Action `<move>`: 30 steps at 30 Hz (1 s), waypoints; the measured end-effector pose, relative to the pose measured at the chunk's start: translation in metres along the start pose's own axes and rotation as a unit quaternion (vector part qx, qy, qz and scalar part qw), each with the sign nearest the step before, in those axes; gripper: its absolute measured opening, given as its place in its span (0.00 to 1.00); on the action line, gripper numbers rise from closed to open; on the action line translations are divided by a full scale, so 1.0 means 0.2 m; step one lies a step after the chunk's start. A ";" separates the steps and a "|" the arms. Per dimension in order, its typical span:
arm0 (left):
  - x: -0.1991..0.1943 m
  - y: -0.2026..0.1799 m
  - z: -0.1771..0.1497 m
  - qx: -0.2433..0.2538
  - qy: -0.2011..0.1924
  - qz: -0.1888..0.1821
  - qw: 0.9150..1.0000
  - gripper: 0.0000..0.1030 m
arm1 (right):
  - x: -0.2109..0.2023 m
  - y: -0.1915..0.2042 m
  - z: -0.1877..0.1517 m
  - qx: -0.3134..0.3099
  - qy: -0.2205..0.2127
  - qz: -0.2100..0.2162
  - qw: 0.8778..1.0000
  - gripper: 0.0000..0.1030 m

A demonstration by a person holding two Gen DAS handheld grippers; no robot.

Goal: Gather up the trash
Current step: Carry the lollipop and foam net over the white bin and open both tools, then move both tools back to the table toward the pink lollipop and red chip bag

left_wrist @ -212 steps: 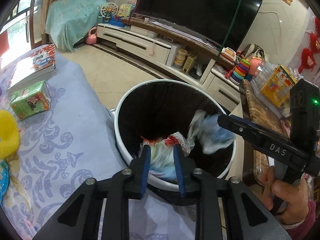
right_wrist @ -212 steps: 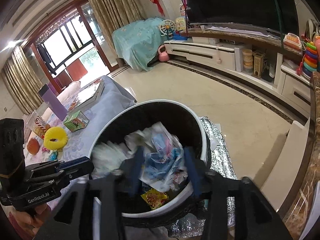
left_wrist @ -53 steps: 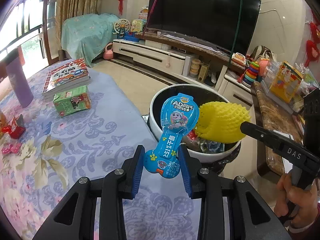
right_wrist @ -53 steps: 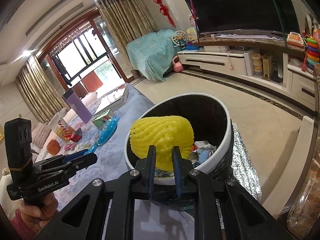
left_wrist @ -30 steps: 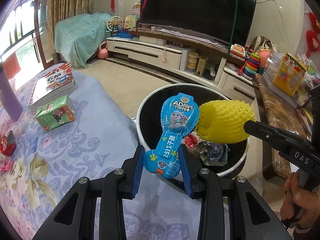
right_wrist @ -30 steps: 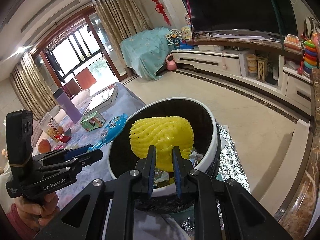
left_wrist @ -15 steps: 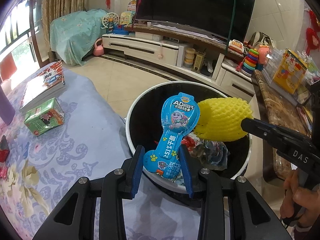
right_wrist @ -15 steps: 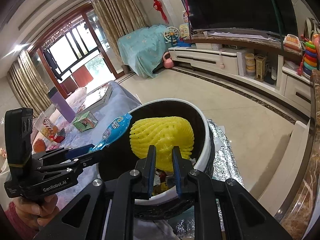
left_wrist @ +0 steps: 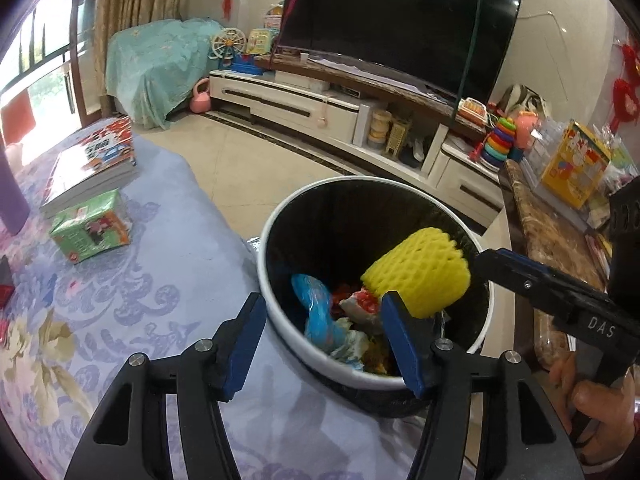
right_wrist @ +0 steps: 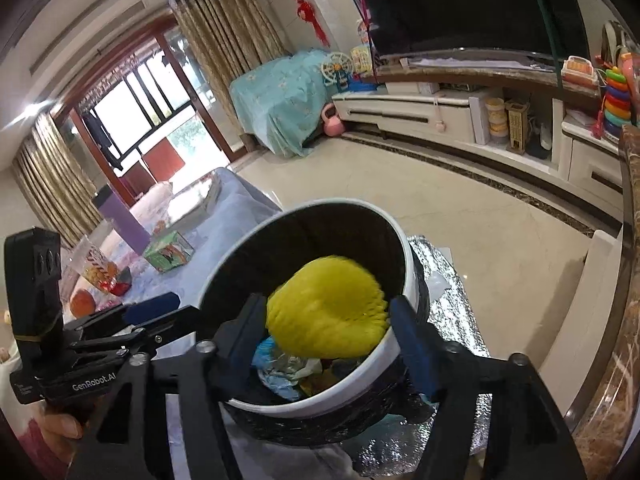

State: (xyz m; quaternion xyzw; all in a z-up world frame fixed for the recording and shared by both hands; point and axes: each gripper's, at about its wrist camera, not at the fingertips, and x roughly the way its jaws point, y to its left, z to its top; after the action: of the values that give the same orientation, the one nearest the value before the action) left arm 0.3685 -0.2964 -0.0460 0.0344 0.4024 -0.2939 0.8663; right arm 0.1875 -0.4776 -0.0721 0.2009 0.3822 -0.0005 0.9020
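Both drops in hand over the bin (left_wrist: 276,312); my left tool (left_wrist: 324,342) is opening, nothing between its jaws, and the blue wrapper (left_wrist: 316,312) lies inside on the rubbish; my right tool (right_wrist: 328,328) is opening too, the yellow foam net (right_wrist: 326,312) loose between its jaws, blurred, above the bin's mouth; next, I reckon, back to the table (left_wrist: 120,300) for more litter.

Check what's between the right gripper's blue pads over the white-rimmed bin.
The yellow foam fruit net, blurred, sits between the opening jaws of the right gripper, above the white-rimmed black bin. Right wrist view shows it.
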 end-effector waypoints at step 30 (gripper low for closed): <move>-0.66 0.73 -0.63 -0.176 -0.018 0.106 0.979 0.59 | 0.16 0.76 -0.24 -0.071 0.046 0.115 0.990 0.83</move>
State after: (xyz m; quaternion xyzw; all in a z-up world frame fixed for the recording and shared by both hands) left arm 0.2947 -0.0737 -0.0620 -0.0817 0.4266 -0.1258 0.8919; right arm 0.1997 -0.3147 -0.0692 0.1788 0.3969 0.1396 0.8894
